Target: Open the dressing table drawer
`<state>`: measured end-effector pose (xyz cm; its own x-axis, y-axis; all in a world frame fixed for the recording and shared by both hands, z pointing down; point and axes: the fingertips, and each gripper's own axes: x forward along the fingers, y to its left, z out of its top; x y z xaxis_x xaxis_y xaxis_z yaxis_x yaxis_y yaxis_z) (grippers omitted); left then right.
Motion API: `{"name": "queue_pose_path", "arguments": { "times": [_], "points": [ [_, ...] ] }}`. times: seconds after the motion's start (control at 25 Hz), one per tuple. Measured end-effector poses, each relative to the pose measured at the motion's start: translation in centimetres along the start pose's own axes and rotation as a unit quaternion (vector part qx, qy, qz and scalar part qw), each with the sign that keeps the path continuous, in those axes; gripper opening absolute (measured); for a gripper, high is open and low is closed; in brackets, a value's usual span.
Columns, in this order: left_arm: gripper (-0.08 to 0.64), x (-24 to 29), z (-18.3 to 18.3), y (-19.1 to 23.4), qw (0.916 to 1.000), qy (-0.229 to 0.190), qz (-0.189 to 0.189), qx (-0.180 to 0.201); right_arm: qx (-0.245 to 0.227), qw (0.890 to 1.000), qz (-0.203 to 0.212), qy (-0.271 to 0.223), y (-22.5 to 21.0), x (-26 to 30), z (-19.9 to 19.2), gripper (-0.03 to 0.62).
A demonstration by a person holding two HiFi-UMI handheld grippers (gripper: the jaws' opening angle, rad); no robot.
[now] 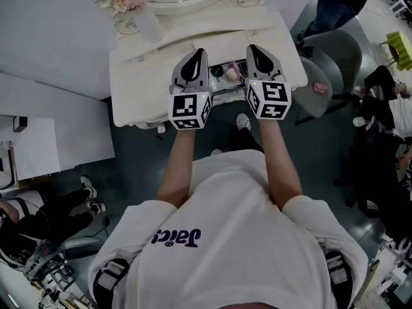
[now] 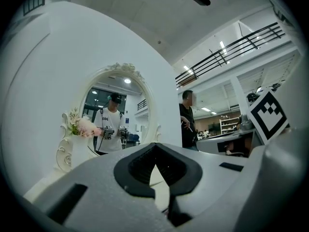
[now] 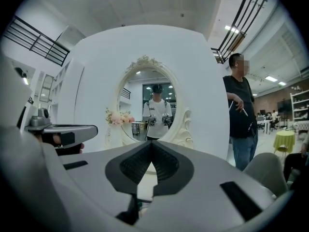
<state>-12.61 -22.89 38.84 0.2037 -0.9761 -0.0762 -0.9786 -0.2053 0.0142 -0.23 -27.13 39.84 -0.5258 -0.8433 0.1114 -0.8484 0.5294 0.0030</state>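
Right gripper view looks along the right gripper (image 3: 151,145), and its two jaws are closed tight together at the tips. Nothing is held between them. Left gripper view shows the same for the left gripper (image 2: 155,147): jaws together, nothing in them.

Past both pairs of jaws stands an oval mirror (image 3: 147,105) with a curly white frame. In the glass you can see the person (image 1: 238,243) in a white shirt holding both grippers up. Pink flowers (image 3: 117,117) in a white vase (image 3: 114,132) sit just beside the mirror, on its left. A standing person (image 3: 240,115) in dark clothes is to the right of the white wall behind the mirror.

From the head view, the two grippers are side by side in the air, and both point at the mirror. Under them is the white dressing table (image 1: 145,76). Its drawer (image 1: 226,77) is pulled out from the middle of the table front, toward the person. You see it in the gap between the two grippers. Small things lie inside it, too small to tell what they are. A grey chair (image 1: 331,63) stands to the right of the table. Someone in dark clothes (image 1: 38,221) sits on the floor at the lower left.
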Motion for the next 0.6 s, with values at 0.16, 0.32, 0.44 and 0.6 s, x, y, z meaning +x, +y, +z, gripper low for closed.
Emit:
{"name": "queue_pose_path", "arguments": {
  "times": [0.16,0.32,0.44,0.6],
  "points": [
    [0.012,0.02,-0.01,0.21,1.0000,0.001,0.003,-0.001,0.002,1.000,0.000,-0.003,0.01,0.11,0.31,0.009],
    [0.014,0.29,-0.20,0.46,1.0000,0.003,0.004,-0.005,0.001,1.000,0.000,-0.003,0.02,0.43,0.40,0.009],
    [0.012,0.46,-0.46,0.54,0.9999,0.005,0.004,-0.008,0.001,1.000,0.000,-0.002,0.00,0.62,0.32,0.009],
    [0.012,0.66,-0.78,0.56,0.9999,0.008,0.004,-0.010,0.001,1.000,0.000,-0.001,-0.15,0.71,0.27,0.009]
  ]
}}
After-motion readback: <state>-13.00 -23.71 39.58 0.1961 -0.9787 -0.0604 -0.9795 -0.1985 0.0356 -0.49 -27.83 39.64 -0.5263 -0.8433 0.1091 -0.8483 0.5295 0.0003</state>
